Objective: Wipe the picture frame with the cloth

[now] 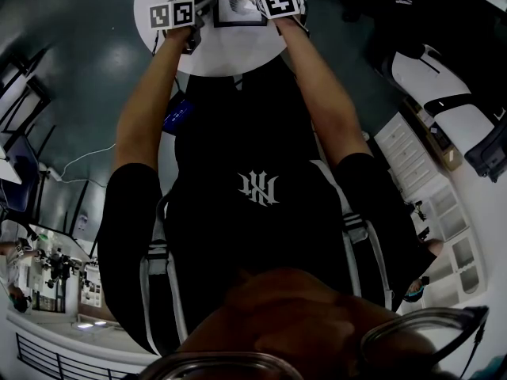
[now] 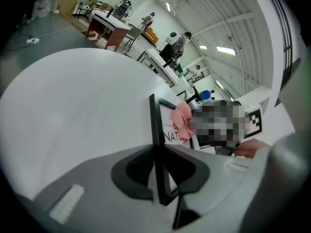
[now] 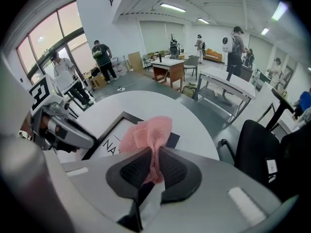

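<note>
Left gripper view: left tongs (image 2: 158, 174) clamp the stiff, likely slippery picture frame (image 2: 154, 123) by its thin edge; right tongs (image 3: 153, 166) pinch the floppy cloth (image 3: 146, 132), maybe touching it.

Round white table (image 3: 194, 120) lies under and ahead of right fingers (image 3: 131, 171). Black chair (image 3: 257, 149) right of them, past the table edge. Desks (image 3: 167, 69) and standing people (image 3: 102, 57) far beyond them. Window (image 3: 48, 38) up left. Ceiling lights (image 2: 231, 50) high above left fingers (image 2: 136, 171). White drawers (image 1: 408, 145) on floor, right of right fingers.
</note>
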